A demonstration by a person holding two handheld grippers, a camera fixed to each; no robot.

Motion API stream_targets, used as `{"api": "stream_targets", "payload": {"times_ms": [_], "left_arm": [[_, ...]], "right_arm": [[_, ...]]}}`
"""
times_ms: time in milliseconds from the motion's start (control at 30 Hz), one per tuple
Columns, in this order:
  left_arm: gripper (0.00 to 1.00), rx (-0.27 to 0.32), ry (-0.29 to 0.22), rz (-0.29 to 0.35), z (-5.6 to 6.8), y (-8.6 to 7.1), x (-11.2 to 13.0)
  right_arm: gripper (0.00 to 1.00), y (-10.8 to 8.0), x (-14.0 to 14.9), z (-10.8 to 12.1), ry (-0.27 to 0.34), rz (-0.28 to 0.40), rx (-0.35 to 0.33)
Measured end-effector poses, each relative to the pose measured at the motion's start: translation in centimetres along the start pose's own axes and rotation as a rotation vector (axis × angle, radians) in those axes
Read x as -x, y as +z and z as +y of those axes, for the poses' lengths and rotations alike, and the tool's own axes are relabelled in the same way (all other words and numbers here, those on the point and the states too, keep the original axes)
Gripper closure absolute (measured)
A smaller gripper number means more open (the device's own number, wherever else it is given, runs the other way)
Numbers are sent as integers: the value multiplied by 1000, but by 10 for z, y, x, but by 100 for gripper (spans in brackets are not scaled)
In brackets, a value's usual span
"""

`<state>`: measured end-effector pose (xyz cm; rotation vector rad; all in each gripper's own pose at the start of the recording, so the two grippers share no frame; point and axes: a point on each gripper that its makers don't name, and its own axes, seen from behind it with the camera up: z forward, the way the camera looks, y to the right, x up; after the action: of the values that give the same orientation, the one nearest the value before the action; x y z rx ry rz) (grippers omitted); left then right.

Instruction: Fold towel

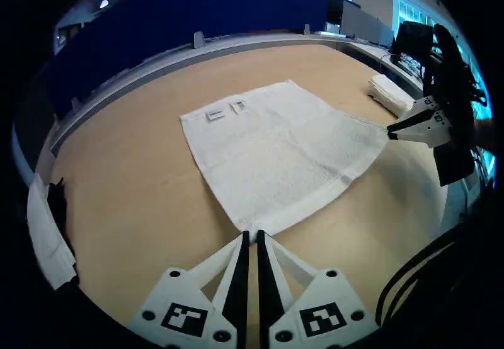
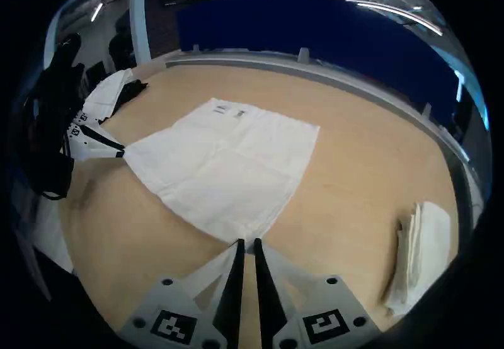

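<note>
A white towel (image 1: 277, 150) lies spread flat on the wooden table (image 1: 138, 185), with a small grey label near its far edge. In the left gripper view, my left gripper (image 1: 252, 235) is shut on the towel's near corner. The right gripper (image 1: 390, 133) pinches the adjacent corner at the right, held by a dark-sleeved arm. In the right gripper view, the towel (image 2: 227, 166) runs away from my right gripper (image 2: 246, 243), which is shut on its nearest corner. The left gripper (image 2: 121, 154) holds the corner at the left. Both gripped corners sit low at the table surface.
A stack of folded white towels (image 2: 422, 248) sits near the table edge, also seen as towels (image 1: 390, 94) beyond the right gripper. Another white cloth (image 1: 47, 235) with a black object hangs at the opposite edge. A blue partition (image 1: 189, 15) backs the table.
</note>
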<state>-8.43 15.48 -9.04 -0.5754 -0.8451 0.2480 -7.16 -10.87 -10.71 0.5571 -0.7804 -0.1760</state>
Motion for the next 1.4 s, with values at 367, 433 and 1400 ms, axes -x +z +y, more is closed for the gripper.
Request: {"api": "stream_targets", "payload": {"times_ms": [367,433,1400], "left_arm": [[92,1,-25,42,4,-37,-18],[92,1,-31,47,5,-43,-21],[92,32,-98,72,18,-87,-36]], "right_arm": [[88,-31,-25,-5,-8,50,7],[88,-37,-29,-7,-8,56,7],[88,-81,-48,-12,-3,65,5]]}}
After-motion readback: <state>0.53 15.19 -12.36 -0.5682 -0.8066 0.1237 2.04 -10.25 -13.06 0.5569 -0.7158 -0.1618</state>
